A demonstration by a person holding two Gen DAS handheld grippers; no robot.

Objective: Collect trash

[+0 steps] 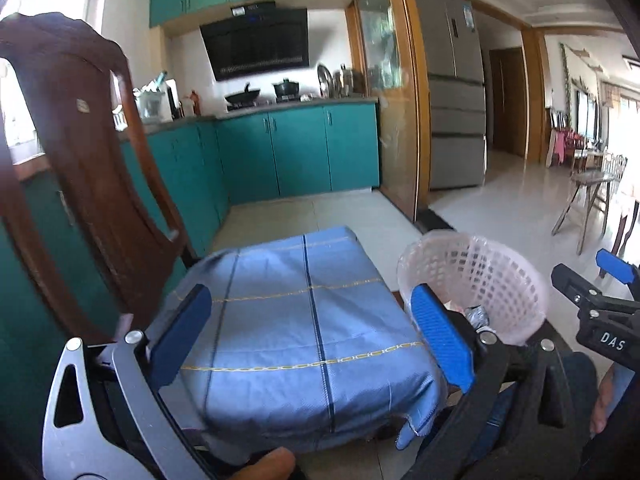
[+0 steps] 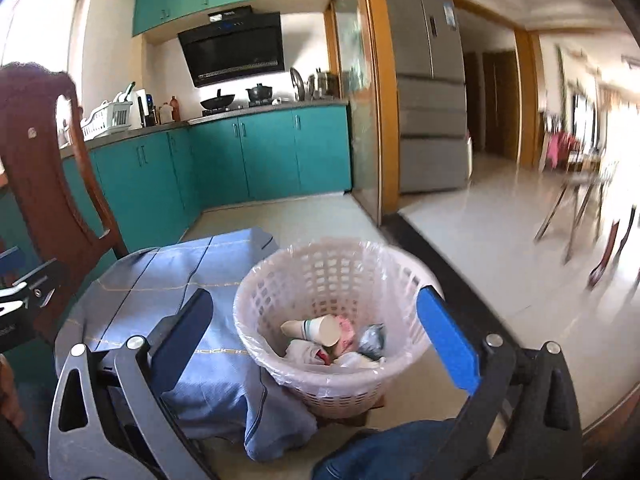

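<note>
A pale pink mesh waste basket point(image 2: 320, 268) lined with a clear bag stands on the floor beside a low surface draped in a blue cloth point(image 2: 132, 280). Inside lie a paper cup point(image 2: 316, 330) and several crumpled wrappers and tissues point(image 2: 352, 350). My right gripper point(image 2: 316, 336) hangs open above the basket's near rim, with nothing held between its blue pads. My left gripper point(image 1: 312, 332) is open over the blue cloth point(image 1: 280, 320), also with nothing in it. In the left wrist view the basket point(image 1: 492, 276) is to the right, with the right gripper point(image 1: 588, 276) beyond it.
A dark wooden chair back point(image 1: 80, 140) rises at the left of the cloth. Teal kitchen cabinets point(image 1: 300, 148) line the far wall, and a steel fridge point(image 1: 452, 100) stands past the doorway. A person's jeans-clad knee point(image 2: 380, 452) is under the right gripper. Tiled floor point(image 2: 480, 240) stretches to the right.
</note>
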